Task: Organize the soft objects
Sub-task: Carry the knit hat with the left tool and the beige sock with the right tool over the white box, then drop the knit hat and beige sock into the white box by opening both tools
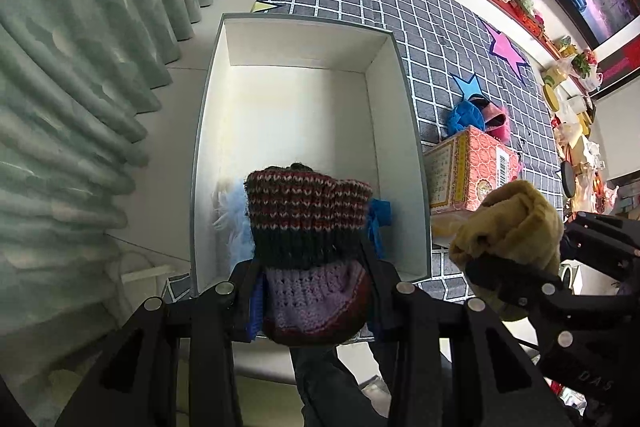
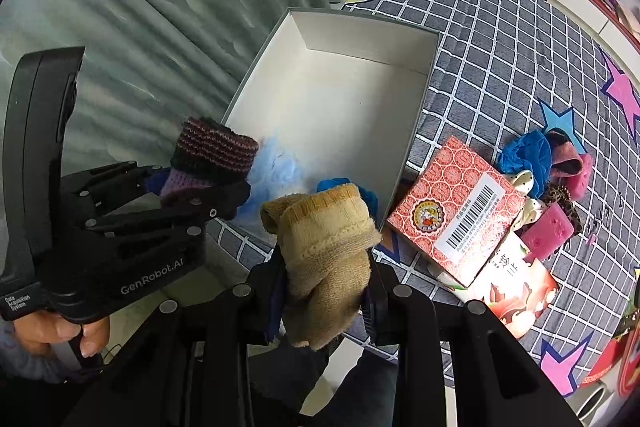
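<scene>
Pale green curtains (image 1: pixel 92 75) hang in soft vertical folds along the left. Beside them an open, rectangular white box (image 1: pixel 404 107) with stiff, smooth cardboard walls and a grey outer rim rests on a grey rug (image 1: pixel 420 27) checked with white lines and star patches; its long axis runs away from the cameras. At the box's near end lies a fluffy light-blue piece (image 2: pixel 280 163) and, by the near right wall, a crumpled deep-blue cloth (image 1: pixel 378 223).

The left gripper (image 1: pixel 314 291) is clenched on a striped knit sock (image 1: pixel 308 215), a chunky ribbed roll with maroon, white and dark bands above and a lilac knitted part down between the jaws. The sock stands up out of the gripper, long axis along the fingers, its cuff end pointing forward over the near end of the box.

The right gripper (image 2: pixel 326 301) grasps a tan sock (image 2: pixel 328 251), thick and fuzzy like terry, bunched into a lump with a ribbed mustard cuff pointing forward, just outside the box's near right corner.

Further right on the rug sits a red patterned carton (image 2: pixel 452 211) with a barcode label, a flat rectangle, then a heap of soft items: a blue plush one (image 2: pixel 524 155) and a pink furry one (image 2: pixel 576 167).
</scene>
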Action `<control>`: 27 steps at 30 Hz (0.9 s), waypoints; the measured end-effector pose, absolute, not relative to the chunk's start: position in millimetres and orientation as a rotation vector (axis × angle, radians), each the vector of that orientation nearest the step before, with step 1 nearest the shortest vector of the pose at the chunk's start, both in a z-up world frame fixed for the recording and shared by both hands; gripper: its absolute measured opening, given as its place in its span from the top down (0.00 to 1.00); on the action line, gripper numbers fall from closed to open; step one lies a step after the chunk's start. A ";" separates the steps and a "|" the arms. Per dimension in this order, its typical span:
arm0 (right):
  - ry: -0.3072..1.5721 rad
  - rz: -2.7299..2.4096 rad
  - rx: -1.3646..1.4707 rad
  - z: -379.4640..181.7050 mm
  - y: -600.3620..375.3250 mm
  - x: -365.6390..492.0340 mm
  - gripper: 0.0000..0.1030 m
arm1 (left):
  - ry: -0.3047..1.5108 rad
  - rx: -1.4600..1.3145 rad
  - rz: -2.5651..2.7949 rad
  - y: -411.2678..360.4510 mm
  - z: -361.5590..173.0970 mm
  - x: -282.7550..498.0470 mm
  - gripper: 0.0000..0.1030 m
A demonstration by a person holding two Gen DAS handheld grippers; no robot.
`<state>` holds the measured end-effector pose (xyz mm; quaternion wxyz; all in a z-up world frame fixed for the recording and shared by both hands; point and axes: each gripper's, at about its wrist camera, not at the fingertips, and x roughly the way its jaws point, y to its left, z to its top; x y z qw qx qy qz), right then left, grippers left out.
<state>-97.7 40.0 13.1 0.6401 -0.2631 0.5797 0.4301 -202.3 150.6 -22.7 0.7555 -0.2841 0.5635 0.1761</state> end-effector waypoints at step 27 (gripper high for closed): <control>1.417 0.937 -0.486 -16.3 84.1 -66.7 0.68 | 1.294 -0.680 0.456 170.5 -65.3 -189.3 0.58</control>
